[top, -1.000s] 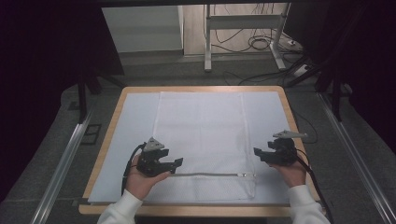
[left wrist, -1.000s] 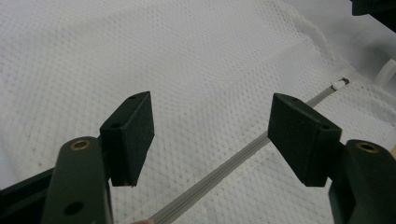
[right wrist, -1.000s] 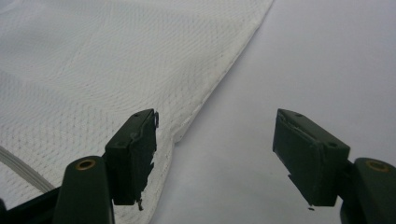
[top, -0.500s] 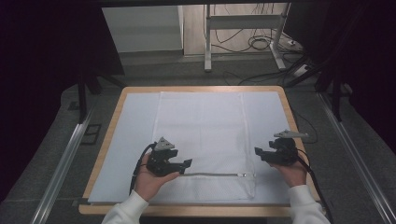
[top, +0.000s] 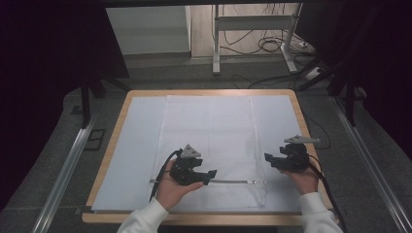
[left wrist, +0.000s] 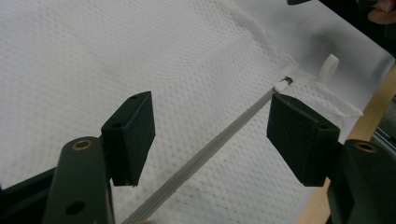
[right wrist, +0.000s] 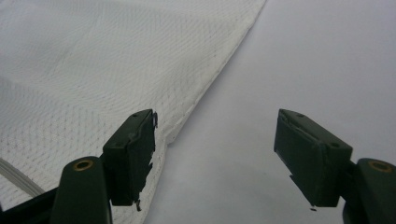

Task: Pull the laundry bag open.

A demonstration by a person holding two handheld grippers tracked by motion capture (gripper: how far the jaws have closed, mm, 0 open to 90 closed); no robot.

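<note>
Left gripper: your black two-jaw left gripper (top: 210, 174) sits in your upturned left hand (top: 170, 187), jaws spread wide and pinching nothing.
Left hand pose: palm cradles the body from below, white sleeve (top: 141, 221) coming in from the near edge; the jaws point to the right along the table, level with the zipper.
Right gripper: your black two-jaw right gripper (top: 268, 158) is held low over the sheet, jaws spread and bare, pointing left toward the bag's right edge.
Right hand pose: right hand (top: 303, 177) grips from behind, wrist near the table's right rim.
Task thing: white mesh zippered laundry bag (top: 209, 131) lies flat in the middle of the pale blue sheet (top: 136, 141) on the wooden-rimmed table (top: 301, 116); its grey zipper (top: 233, 182) runs across near the front edge.
Left gripper view adds: zipper (left wrist: 210, 151) passes below and between the pads, not touched; small white pull tab (left wrist: 281, 85) at its far end; mesh weave plain.
Right gripper view adds: bag's hemmed side edge (right wrist: 205, 93) runs just beside the left pad (right wrist: 133, 149); bare sheet under the gap.
High view adds: both hands well apart, the bag's whole outline.
</note>
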